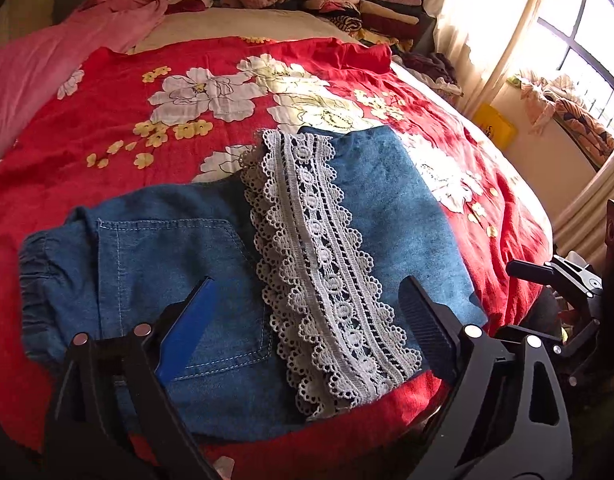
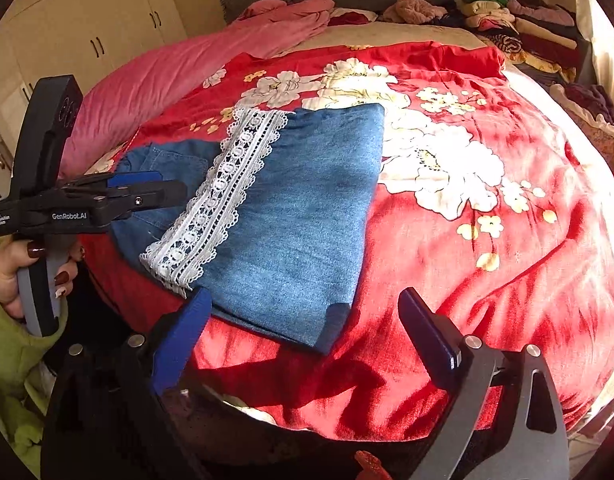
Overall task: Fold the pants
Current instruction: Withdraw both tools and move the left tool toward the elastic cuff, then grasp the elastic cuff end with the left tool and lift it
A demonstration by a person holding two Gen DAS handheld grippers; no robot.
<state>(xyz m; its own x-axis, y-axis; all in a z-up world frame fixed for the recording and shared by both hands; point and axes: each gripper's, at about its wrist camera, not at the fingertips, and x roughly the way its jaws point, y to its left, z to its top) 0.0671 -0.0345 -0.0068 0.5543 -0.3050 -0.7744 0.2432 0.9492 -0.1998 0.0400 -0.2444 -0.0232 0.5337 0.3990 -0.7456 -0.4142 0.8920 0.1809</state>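
pants: blue denim pants with white lace strip (image 1: 211, 264) folded on red floral bedspread (image 1: 155, 120), 12 o'clock of your grippers
left gripper (image 1: 307, 312): fingers apart, empty
right gripper (image 2: 303, 320): fingers apart, empty
handling: soft, light, floppy; you'd pinch hem corners at 6 o'clock, lace may snag

Left wrist view: mounted behind the left gripper (image 1: 307, 312), angled steeply down, close over the pants (image 1: 187, 248) at the bed's (image 1: 67, 128) near edge, facing the head end. Right wrist view: behind the right gripper (image 2: 303, 320), same downward tilt and heading, set further toward the window side. Both views share the pants, the red floral cover (image 2: 467, 240) and the clothes pile (image 1: 367, 4).
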